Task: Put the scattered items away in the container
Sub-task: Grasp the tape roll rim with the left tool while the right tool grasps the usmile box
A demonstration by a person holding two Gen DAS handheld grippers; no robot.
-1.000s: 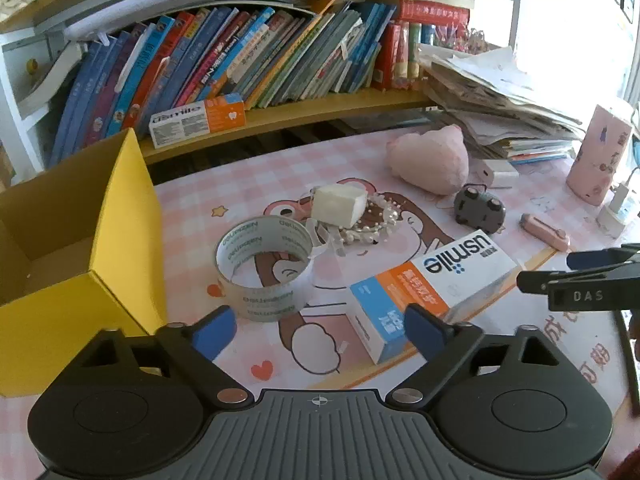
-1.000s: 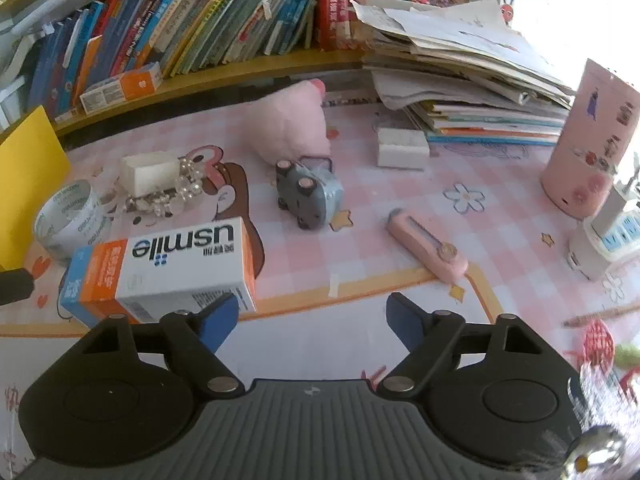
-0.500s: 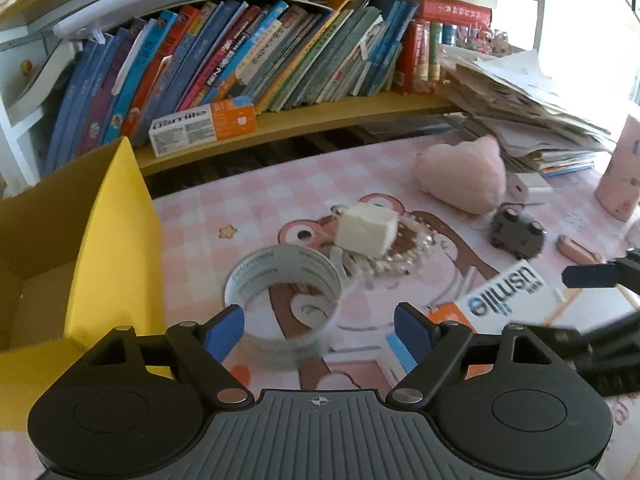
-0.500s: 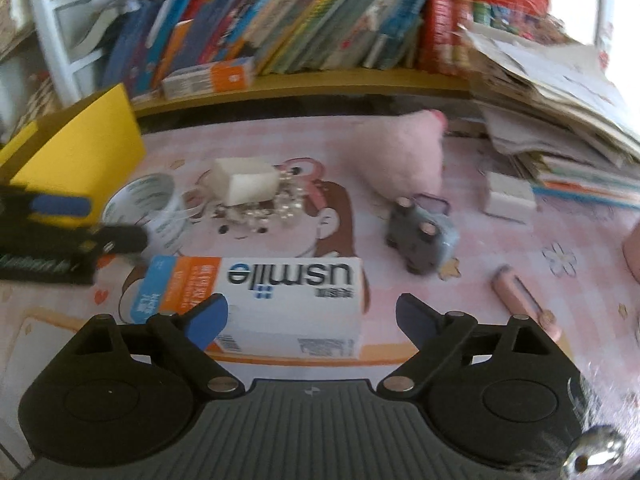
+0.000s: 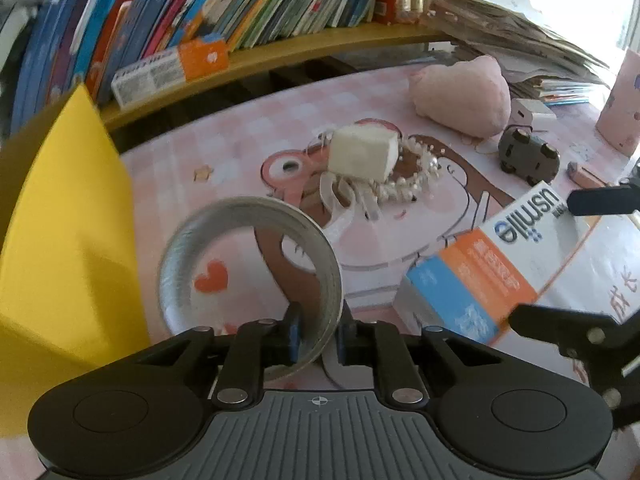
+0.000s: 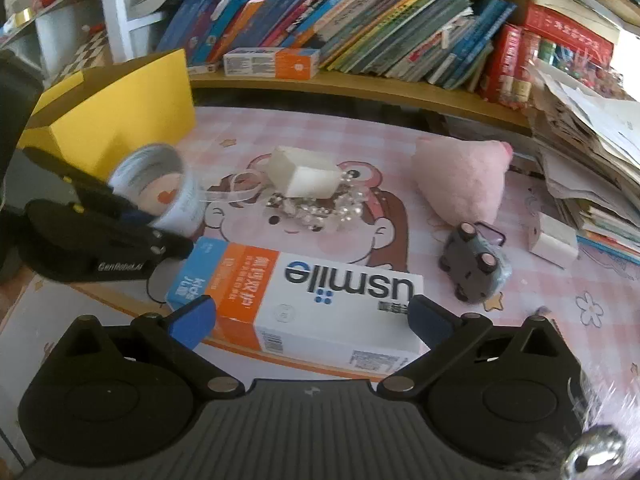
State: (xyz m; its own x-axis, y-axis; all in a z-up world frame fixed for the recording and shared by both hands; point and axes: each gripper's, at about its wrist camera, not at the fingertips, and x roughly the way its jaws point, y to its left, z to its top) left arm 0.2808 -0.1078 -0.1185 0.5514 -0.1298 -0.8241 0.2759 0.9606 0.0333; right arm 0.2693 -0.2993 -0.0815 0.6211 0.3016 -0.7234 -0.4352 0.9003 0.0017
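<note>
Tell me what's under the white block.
The white block sits on a tangle of pearl beads and clear ribbon loops, which spread out around it on the pink mat. Whatever lies directly beneath the block is covered.

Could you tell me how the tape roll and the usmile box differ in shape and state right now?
The tape roll is a hollow grey ring, tilted; the usmile box is a long white, orange and blue carton lying flat. The left gripper pinches the roll's wall; the right gripper, jaws opening, only straddles the box. Both sit near the yellow container.
</note>
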